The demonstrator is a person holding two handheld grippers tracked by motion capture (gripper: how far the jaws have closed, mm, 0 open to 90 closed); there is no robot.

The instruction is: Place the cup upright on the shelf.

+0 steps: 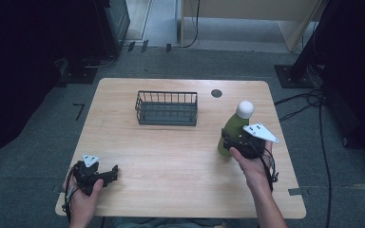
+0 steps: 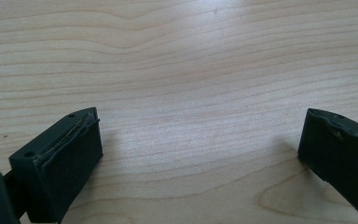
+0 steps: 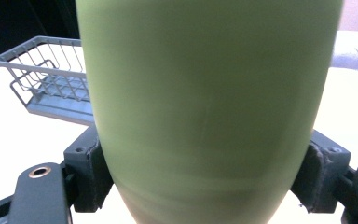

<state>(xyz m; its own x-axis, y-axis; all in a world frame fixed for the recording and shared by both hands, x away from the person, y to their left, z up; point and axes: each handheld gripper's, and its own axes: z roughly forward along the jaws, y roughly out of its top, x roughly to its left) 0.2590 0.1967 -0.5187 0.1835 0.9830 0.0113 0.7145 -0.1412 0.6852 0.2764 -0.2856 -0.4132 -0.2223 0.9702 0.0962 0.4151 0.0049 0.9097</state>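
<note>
Jaws around one green bottle (image 1: 232,129), one basket (image 1: 167,108)

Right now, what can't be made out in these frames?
- Bottle: base and cap cut off by the right gripper view's edges; in the high view the right gripper covers its lower body.
- Basket: in the right gripper view, its right part sits behind the bottle.
- Dark disc on the table: too small to identify.

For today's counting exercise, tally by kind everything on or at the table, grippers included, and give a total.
Bottles: 1, the green bottle with a white cap, held between the jaws of the right gripper.
Baskets: 1, the dark wire basket, with nothing in it.
Grippers: 2, the right gripper and the left gripper, which is open over bare wood.
Total: 4
</note>
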